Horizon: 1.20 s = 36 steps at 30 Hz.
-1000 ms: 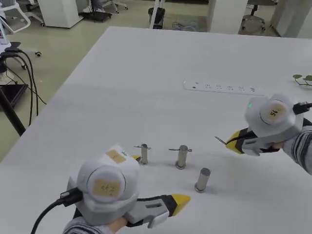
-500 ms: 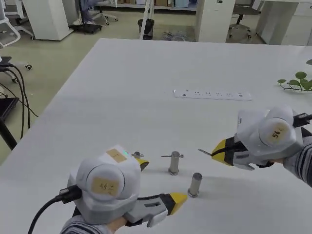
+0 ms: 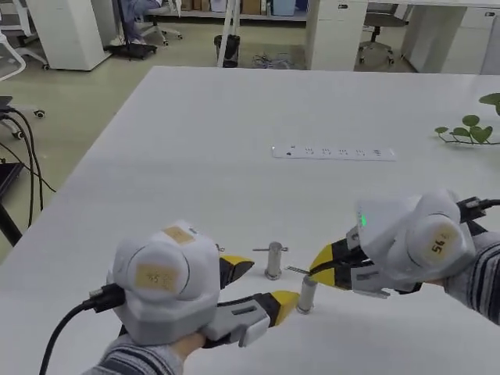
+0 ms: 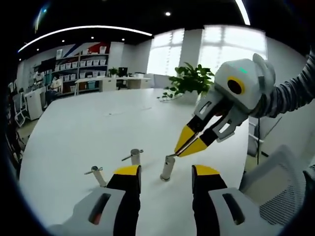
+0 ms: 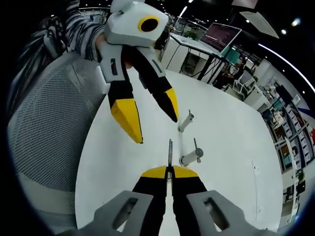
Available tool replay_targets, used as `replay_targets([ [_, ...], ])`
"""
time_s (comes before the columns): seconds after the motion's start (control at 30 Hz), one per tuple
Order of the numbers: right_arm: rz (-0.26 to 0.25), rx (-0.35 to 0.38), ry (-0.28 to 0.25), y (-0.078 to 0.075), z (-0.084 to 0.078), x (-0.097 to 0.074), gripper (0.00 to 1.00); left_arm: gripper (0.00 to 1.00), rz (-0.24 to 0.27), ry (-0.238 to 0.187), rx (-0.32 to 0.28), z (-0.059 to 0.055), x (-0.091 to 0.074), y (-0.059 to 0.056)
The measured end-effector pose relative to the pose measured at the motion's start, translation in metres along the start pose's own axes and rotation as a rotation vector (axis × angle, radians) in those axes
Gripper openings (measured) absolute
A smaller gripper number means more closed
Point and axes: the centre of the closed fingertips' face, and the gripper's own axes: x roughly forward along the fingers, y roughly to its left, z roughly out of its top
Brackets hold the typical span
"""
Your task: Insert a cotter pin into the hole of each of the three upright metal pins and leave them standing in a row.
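The right gripper [image 3: 316,273], clamped on a cotter pin [image 5: 170,152], sits at 2 o'clock of the bare metal pin [image 3: 307,295]. The left gripper [image 3: 269,283], spread wide, should steady that pin while the tip lines up squarely with the hole.

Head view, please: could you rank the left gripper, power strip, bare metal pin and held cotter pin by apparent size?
1. Left gripper, largest, though nearest the camera.
2. Power strip, farther back.
3. Bare metal pin, partly hidden.
4. Cotter pin, smallest, held by the right gripper.
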Motion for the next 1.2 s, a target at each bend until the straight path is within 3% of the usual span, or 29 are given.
replay_targets([
  [0.27,0.018,-0.042,-0.039,0.01,0.017,0.001,0.0,0.23,-0.028,-0.053,-0.101,0.004,-0.003,-0.002],
  [0.5,0.014,-0.067,-0.063,0.013,0.027,0.0,0.0,0.13,-0.057,-0.074,-0.191,0.005,-0.005,-0.004],
  [0.83,0.005,-0.077,-0.075,0.014,0.031,0.0,0.0,0.01,-0.072,-0.082,-0.25,0.004,-0.005,-0.006],
  [1.0,0.002,-0.069,-0.079,0.014,0.03,0.001,0.0,0.0,-0.093,-0.082,-0.252,0.004,-0.006,-0.009],
  [1.2,-0.006,-0.05,-0.081,0.013,0.029,0.001,0.0,0.0,-0.107,-0.073,-0.173,0.004,-0.005,-0.013],
])
